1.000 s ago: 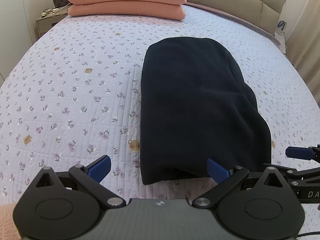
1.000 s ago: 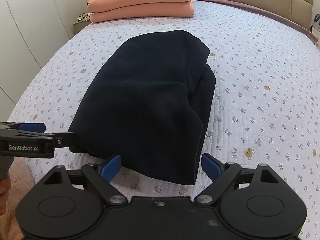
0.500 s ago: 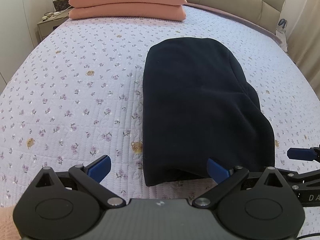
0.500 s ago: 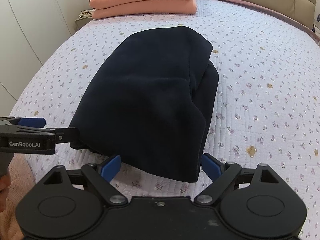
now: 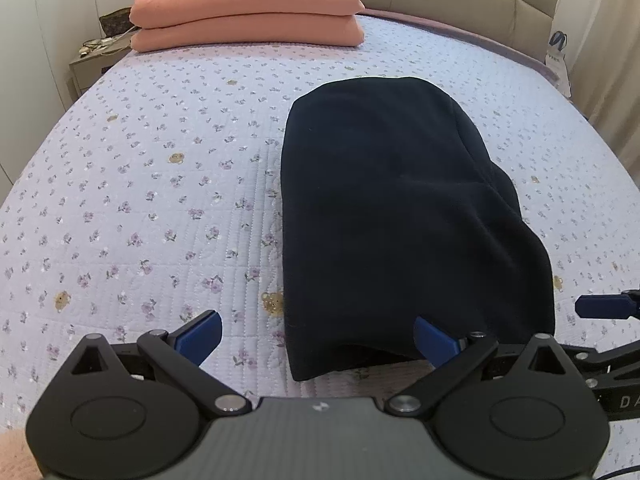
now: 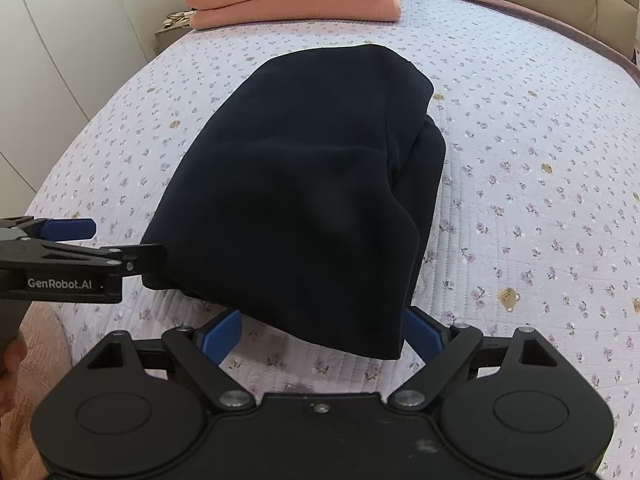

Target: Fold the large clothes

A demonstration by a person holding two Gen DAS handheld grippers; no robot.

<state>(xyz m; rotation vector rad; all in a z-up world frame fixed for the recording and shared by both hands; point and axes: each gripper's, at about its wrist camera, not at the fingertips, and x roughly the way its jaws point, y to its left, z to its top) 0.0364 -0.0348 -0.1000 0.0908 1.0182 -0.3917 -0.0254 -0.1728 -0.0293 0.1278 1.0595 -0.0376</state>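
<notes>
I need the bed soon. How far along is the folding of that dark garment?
Done: the dark garment lies on the bedspread as a narrow, layered bundle, its sides already folded in. In hand: nothing is gripped; the left gripper and right gripper are both open at its near edge. Left: probably one more fold, near end toward the far end, though I cannot be sure. Pink folded bedding sits by the headboard.

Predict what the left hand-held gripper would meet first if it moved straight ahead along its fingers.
Probably the near left corner of the dark folded garment: the open left hand-held gripper straddles that corner, with only quilted bedspread before its left finger. Height above the bed is unclear.
</notes>
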